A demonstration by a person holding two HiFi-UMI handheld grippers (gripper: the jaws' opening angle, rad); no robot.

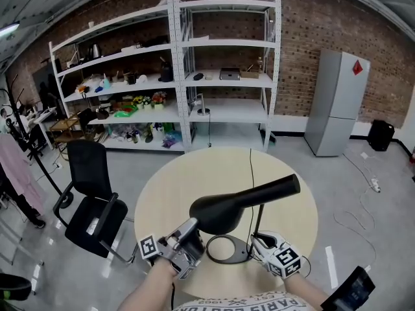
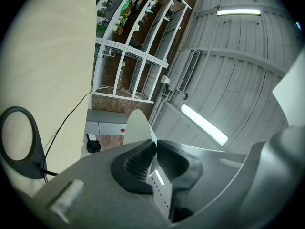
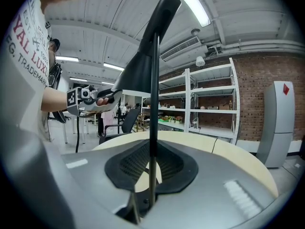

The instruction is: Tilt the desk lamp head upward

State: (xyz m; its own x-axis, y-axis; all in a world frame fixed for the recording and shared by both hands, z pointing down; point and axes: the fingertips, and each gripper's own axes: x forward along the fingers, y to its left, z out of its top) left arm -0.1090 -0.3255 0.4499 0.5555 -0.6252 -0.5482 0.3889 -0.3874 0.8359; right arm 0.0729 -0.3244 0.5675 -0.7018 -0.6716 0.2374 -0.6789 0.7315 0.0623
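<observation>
A black desk lamp stands near the front of the round beige table [image 1: 175,186]. Its ring base [image 1: 224,262] lies flat, and its thin stem [image 1: 259,218] rises to the cone-shaped head [image 1: 240,203], which points up and to the right. My left gripper [image 1: 194,229] is shut on the wide rim of the head; in the left gripper view the pale inside of the shade [image 2: 137,125] sits between the pads of the left gripper [image 2: 153,154]. My right gripper [image 1: 257,240] is shut on the stem [image 3: 153,104] low down. The right gripper view also shows the head [image 3: 143,66].
The lamp's black cord [image 1: 251,167] runs across the table to the far edge. A black office chair [image 1: 91,206] stands at the left. White shelving [image 1: 194,76] and a grey fridge [image 1: 337,102] line the brick back wall.
</observation>
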